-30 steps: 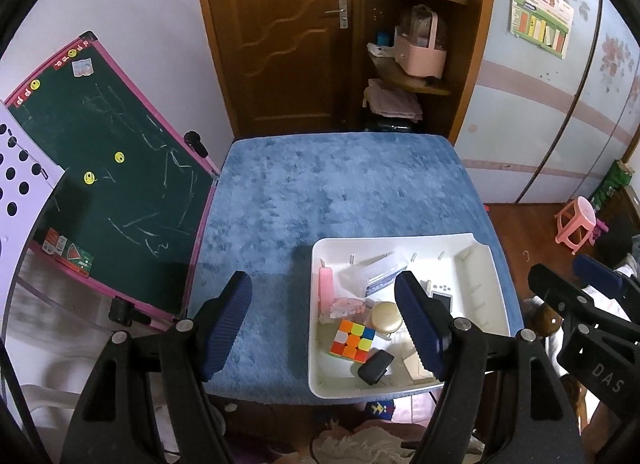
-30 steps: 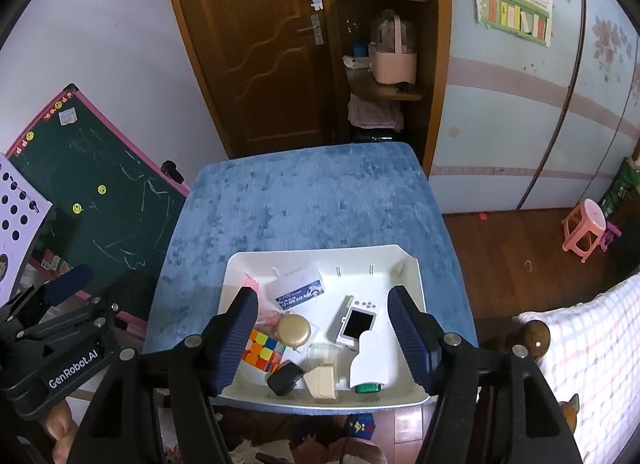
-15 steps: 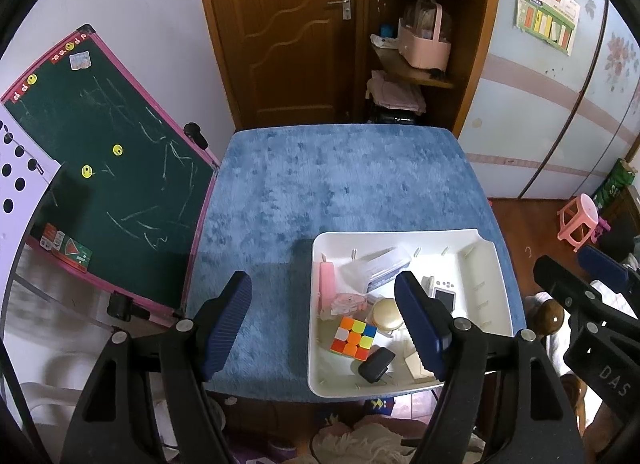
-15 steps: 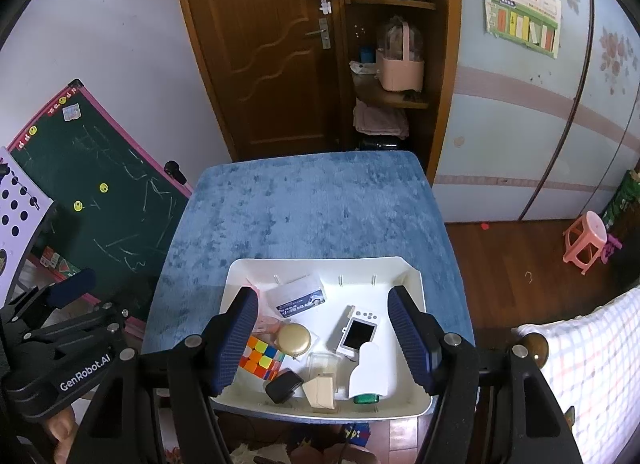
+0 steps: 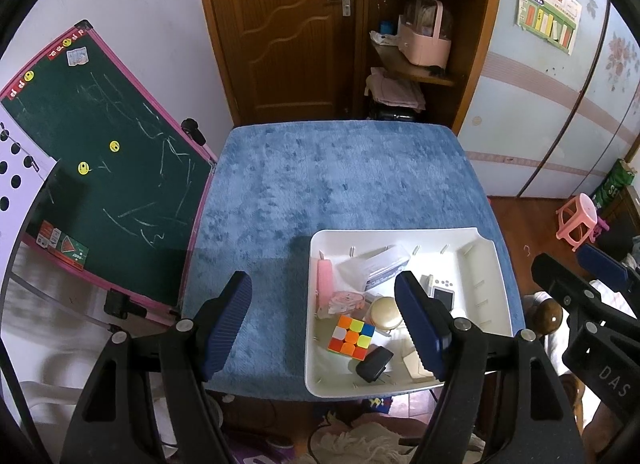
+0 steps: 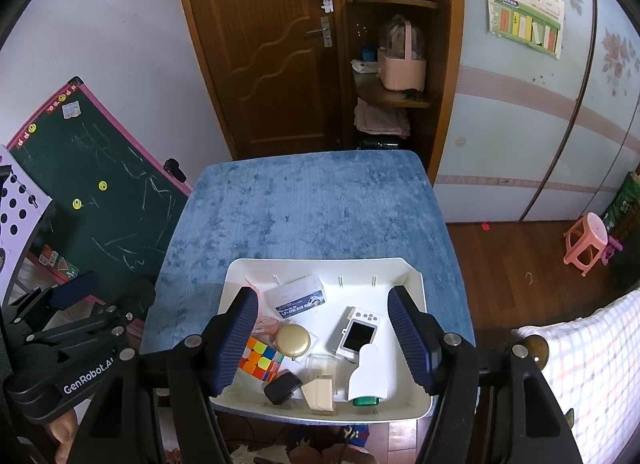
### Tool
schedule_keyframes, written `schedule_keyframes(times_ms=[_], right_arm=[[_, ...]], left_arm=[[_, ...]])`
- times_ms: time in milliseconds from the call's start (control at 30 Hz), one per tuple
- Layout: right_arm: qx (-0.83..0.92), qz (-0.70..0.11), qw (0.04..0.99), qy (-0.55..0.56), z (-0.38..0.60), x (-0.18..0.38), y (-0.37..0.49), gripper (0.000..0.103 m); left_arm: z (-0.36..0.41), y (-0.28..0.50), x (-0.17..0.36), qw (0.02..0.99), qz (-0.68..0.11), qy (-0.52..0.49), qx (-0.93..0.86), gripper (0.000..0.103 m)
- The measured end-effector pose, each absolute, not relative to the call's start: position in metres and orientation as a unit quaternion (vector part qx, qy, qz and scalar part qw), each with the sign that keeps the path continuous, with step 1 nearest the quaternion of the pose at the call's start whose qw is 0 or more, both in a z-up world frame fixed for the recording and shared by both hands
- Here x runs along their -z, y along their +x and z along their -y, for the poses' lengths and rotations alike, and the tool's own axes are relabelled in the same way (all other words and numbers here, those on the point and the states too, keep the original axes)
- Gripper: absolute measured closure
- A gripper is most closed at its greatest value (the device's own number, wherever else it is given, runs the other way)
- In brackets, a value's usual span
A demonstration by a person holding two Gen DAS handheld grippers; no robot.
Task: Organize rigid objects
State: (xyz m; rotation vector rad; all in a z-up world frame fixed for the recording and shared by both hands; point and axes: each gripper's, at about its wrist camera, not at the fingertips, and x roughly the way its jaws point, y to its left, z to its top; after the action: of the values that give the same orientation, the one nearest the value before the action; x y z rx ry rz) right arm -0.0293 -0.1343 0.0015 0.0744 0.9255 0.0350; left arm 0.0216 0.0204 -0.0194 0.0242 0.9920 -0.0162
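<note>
My right gripper (image 6: 324,338) hovers spread and empty above the white tray (image 6: 416,284). The puzzle cube (image 6: 260,360) lies in the tray beside its left finger. My left gripper (image 5: 324,320), also spread, holds nothing.

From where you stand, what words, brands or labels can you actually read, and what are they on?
"GenRobot.AI" is on the left gripper, on the side of its body, seen from the right wrist view.
"DAS" is on the right gripper, on its body, seen from the left wrist view.
Wall poster: large heading characters, too blurred to read.
Clear plastic box in the white tray: printed label, too small to read.
Chalkboard: scribbles and stickers only.
</note>
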Motion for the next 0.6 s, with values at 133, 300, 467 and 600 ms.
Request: schedule_keyframes(times_ms=[133,300,467,600], right_arm=[[-0.016,-0.446,0.894,0.036,0.1340,-0.0016,-0.0291,0.035],[-0.017,-0.447,0.894,0.036,0.1340,-0.0015,-0.0290,0.035],[-0.019,-0.448,0.893,0.036,0.1335,-0.0009,-0.0271,0.035],[-0.023,-0.449,0.892,0.034,0.1341,0.0011,-0.0260,0.035]], left_arm=[[-0.0203,0.0219,0.0196,0.879,-0.476,0.012,0.008,0.026],[-0.0192,0.0218,0.0207,0.878,-0.478,0.012,0.008,0.026],[-0.0183,0.0216,0.0219,0.878,-0.478,0.012,0.007,0.026],[-0.0189,0.0216,0.0215,0.878,-0.478,0.011,0.007,0.026]])
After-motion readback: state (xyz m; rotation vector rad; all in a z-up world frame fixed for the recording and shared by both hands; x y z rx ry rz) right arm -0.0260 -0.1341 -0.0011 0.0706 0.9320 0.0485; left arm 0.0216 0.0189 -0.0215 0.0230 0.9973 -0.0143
